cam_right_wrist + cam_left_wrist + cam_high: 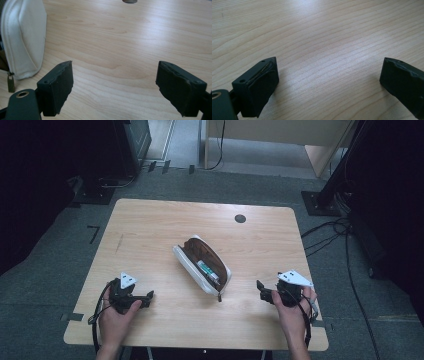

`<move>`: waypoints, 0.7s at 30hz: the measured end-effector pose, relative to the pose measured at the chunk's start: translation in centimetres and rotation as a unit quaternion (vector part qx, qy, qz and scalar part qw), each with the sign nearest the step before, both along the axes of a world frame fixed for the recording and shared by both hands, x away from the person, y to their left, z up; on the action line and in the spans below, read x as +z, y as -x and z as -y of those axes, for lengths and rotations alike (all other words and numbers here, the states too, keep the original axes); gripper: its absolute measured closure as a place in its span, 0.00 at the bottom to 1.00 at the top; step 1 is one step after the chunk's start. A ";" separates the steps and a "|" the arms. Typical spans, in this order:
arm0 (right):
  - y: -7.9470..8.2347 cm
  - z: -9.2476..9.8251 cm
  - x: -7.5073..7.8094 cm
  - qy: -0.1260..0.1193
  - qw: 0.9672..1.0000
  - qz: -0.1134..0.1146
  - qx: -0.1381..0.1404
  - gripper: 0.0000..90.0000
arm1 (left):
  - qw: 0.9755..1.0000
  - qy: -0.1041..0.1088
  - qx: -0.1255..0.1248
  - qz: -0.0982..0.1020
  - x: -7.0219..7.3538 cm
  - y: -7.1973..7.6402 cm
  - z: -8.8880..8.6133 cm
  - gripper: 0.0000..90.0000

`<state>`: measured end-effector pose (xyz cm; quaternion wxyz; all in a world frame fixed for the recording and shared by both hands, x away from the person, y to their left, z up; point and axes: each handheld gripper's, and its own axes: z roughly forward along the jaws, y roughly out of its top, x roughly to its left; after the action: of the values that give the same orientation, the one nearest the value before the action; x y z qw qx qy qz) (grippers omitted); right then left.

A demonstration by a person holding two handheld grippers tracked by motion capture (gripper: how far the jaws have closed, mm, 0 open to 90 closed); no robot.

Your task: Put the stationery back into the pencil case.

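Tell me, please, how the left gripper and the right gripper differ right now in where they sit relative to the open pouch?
The left gripper rests near the table's front-left, farther from the white pouch; the right gripper sits front-right, closer to its zipper pull end. The left gripper view looks onto bare wood, while the right gripper view takes in the pouch's corner. Both have open, empty jaws.

Dim, dark-cornered high view; soft overhead glare sheens the table (324, 37) in both gripper views, near fingers slightly blurred.
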<state>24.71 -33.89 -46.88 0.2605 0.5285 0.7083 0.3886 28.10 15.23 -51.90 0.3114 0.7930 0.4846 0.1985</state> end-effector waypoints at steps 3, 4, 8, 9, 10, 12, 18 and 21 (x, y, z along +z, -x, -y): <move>0.3 0.5 -0.5 0.002 1.000 -0.007 -0.004 0.16 | 1.000 0.000 0.000 0.000 0.0 0.0 0.0 0.02; 0.3 0.7 -0.7 0.002 1.000 -0.010 -0.005 0.16 | 1.000 0.000 0.000 0.000 0.0 0.0 0.0 0.02; 0.6 1.5 -1.4 0.005 1.000 -0.018 -0.013 0.16 | 1.000 0.000 0.000 0.000 0.0 0.0 0.0 0.02; 0.6 1.7 -1.5 0.004 1.000 -0.020 -0.016 0.16 | 1.000 0.000 0.000 0.000 0.0 0.0 0.0 0.03; 0.7 1.9 -1.7 0.003 1.000 -0.024 -0.019 0.16 | 1.000 0.000 0.000 0.000 0.0 0.0 0.0 0.02; 0.8 2.4 -1.9 0.006 0.999 -0.028 -0.023 0.16 | 1.000 0.000 0.000 0.000 0.0 0.0 0.0 0.02; 1.2 3.6 -2.9 0.012 0.998 -0.047 -0.036 0.16 | 1.000 0.000 0.000 0.000 0.0 0.0 0.0 0.02; 1.4 4.3 -3.5 0.014 0.997 -0.061 -0.037 0.16 | 1.000 0.000 0.000 0.000 0.0 0.0 0.0 0.02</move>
<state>23.26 -38.19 -50.42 0.2386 0.5735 0.7079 0.3361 28.10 15.23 -51.90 0.3112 0.7931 0.4844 0.1989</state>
